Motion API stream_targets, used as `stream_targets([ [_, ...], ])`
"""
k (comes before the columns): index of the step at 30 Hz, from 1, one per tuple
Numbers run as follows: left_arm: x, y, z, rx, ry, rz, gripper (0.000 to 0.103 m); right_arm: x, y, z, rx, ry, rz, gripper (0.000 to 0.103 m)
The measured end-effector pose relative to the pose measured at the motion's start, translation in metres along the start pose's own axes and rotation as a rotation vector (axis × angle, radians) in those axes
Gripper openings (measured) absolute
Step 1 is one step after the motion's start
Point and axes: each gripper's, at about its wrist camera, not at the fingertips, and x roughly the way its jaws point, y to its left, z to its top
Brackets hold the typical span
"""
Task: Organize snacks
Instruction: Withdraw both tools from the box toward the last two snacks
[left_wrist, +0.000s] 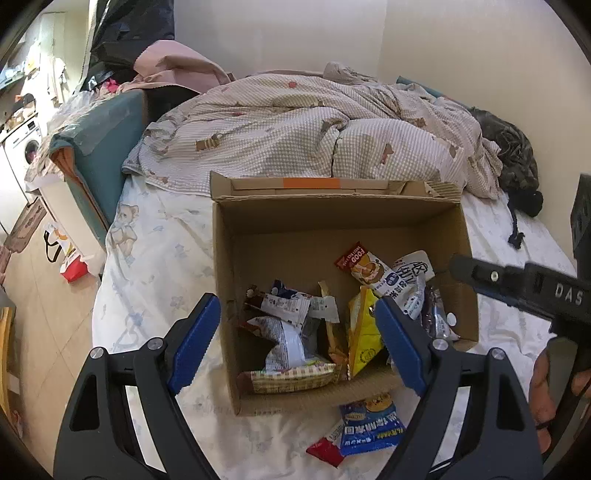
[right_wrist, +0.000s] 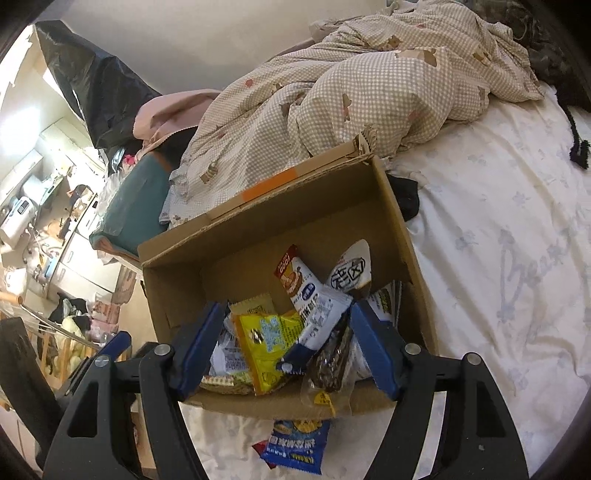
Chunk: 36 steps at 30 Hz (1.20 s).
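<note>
With both sets of fingers spread wide and empty over the cardboard box (left_wrist: 466, 236), I have most snacks inside; a blue packet (left_wrist: 371, 430) and red packet (left_wrist: 327, 451) remain on the bed (left_wrist: 155, 266).

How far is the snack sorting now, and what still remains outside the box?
Mostly done: many packets, such as the yellow snack bag, already lie in the brown cardboard box. Nothing is in hand: the left gripper and the right gripper are both open and empty. Left: the blue snack packet and the small red packet on the white bedsheet.
</note>
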Motion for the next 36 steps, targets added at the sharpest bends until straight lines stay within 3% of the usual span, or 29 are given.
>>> stream_targets([
  [8, -0.025, 0.006, -0.009, -0.018, -0.007, -0.009, 0.083, -0.022, 0.010, -0.026, -0.049, 0.016, -0.026, 0.075],
  [19, -0.048, 0.012, -0.032, -0.065, 0.017, -0.019, 0.083, -0.046, 0.004, -0.065, -0.019, 0.041, -0.038, 0.075],
  [29, -0.049, 0.015, -0.057, -0.086, 0.088, 0.007, 0.083, -0.056, -0.009, -0.088, 0.044, 0.068, -0.064, 0.075],
  [34, -0.043, 0.007, -0.073, -0.084, 0.122, 0.012, 0.083, -0.060, -0.021, -0.097, 0.073, 0.065, -0.159, 0.075],
  [36, -0.031, -0.002, -0.083, -0.072, 0.163, 0.014, 0.083, -0.060, -0.033, -0.099, 0.133, 0.080, -0.147, 0.075],
])
